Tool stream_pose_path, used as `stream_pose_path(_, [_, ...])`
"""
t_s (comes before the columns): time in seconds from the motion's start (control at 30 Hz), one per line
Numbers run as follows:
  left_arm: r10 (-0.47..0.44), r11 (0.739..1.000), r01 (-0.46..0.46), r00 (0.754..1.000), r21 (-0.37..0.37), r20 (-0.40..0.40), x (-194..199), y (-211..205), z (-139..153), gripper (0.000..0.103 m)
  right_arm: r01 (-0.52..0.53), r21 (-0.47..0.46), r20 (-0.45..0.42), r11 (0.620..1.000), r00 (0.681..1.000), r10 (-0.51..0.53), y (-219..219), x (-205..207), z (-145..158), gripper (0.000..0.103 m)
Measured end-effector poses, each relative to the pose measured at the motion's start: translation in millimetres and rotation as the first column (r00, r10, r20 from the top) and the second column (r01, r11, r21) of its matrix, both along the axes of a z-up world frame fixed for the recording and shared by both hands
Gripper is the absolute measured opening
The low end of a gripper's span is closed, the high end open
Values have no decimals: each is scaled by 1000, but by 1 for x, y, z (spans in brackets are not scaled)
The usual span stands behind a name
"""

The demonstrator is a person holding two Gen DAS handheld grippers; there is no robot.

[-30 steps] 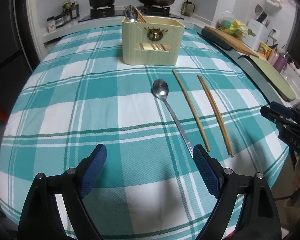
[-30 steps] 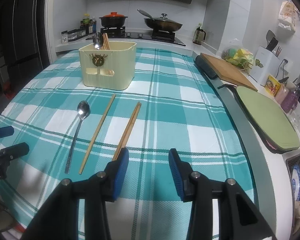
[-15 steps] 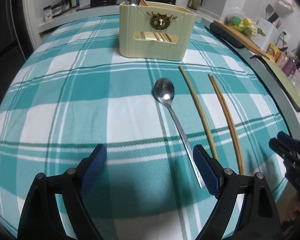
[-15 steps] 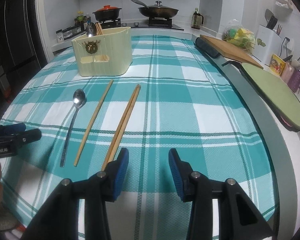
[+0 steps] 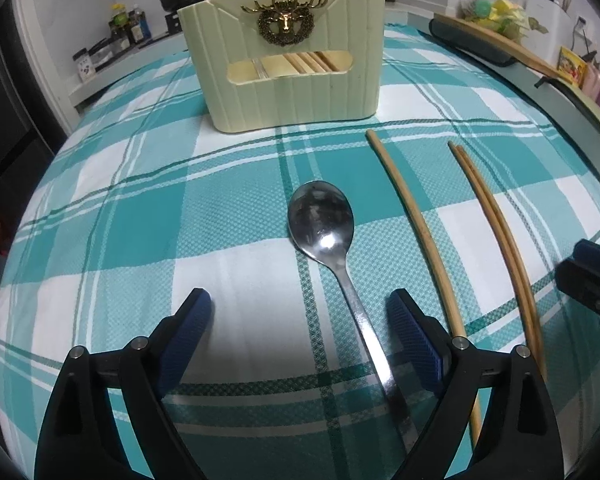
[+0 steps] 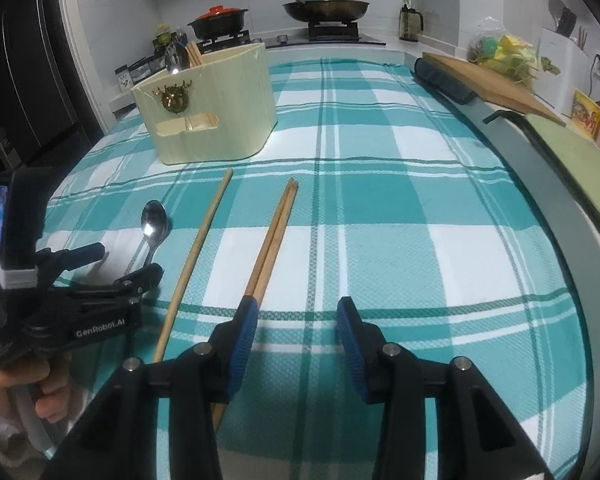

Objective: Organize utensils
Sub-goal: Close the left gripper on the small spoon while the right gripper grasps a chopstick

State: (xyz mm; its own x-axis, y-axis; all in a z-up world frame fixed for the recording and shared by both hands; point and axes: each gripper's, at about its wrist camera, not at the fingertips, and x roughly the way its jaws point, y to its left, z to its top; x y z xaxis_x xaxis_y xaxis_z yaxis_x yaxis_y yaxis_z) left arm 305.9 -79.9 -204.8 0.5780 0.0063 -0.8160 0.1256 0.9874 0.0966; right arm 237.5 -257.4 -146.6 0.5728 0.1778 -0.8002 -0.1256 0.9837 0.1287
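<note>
Both grippers have dropped closer to the cloth since a sec ago. Left gripper (image 5: 298,324) gapes wide, empty, straddling the spoon (image 5: 322,224) handle w/o touching. Right gripper (image 6: 296,340) stands part open, empty, chopstick pair (image 6: 274,236) running under its left finger. Spoon lies just left of the single chopstick (image 5: 416,236); holder (image 5: 288,56) beyond its bowl.

checked tablecloth (image 5: 132,216) carries spoon (image 5: 320,220), chopsticks (image 5: 496,224), cream caddy (image 5: 288,60).
</note>
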Motion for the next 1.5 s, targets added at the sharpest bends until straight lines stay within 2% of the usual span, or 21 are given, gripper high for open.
stream_pose_path(0.13, [-1, 1000, 1, 1000, 2, 6, 0, 3, -1, 96, -2, 30, -55, 1000, 998, 4, 12, 25, -15, 42])
stream_pose_path(0.23, [-1, 1000, 1, 1000, -4, 6, 1, 5, -2, 98, -8, 12, -91, 1000, 996, 9, 19, 37, -25, 37])
stream_pose_path(0.3, [1, 1000, -1, 1000, -13, 5, 1, 9, -2, 98, -1, -17, -83, 1000, 997, -1, 21, 39, -24, 33])
stream_pose_path(0.4, [9, 999, -9, 1000, -34, 0, 2, 12, -4, 100, 14, 13, -97, 1000, 995, -13, 15, 40, -25, 32])
stream_pose_path(0.63, [15, 1000, -15, 1000, -26, 10, 4, 8, -4, 100, -31, -158, -90, 987, 996, 17, 35, 49, -27, 31])
stream_pose_path(0.7, [2, 1000, -2, 1000, -9, 16, 1, 8, -3, 100, -24, -160, -86, 987, 996, 10, 35, 51, -26, 31])
stream_pose_path(0.77, [0, 1000, 0, 1000, -2, 18, -2, 14, -3, 100, -4, -157, -84, 988, 996, -9, 30, 48, -26, 22])
stream_pose_path(0.93, [19, 999, -20, 1000, -40, -5, -6, 39, -4, 100, 41, -158, -81, 987, 995, -54, 9, 34, -24, 19])
stream_pose_path(1.1, [2, 997, -4, 1000, -73, -28, -11, 53, -4, 100, 66, -152, -82, 986, 994, -79, -10, 24, -24, 20])
stream_pose_path(1.2, [-28, 998, 26, 999, -62, -30, -13, 51, -4, 100, 52, -118, -93, 992, 994, -63, -16, 21, -23, 27])
stream_pose_path(1.27, [-34, 998, 33, 999, -49, -29, -13, 48, -2, 100, 39, -101, -104, 994, 993, -50, -18, 19, -24, 38])
stream_pose_path(1.5, [-41, 999, 40, 999, -27, -30, -14, 43, -2, 100, 17, -115, -116, 993, 993, -31, -16, 14, -23, 40])
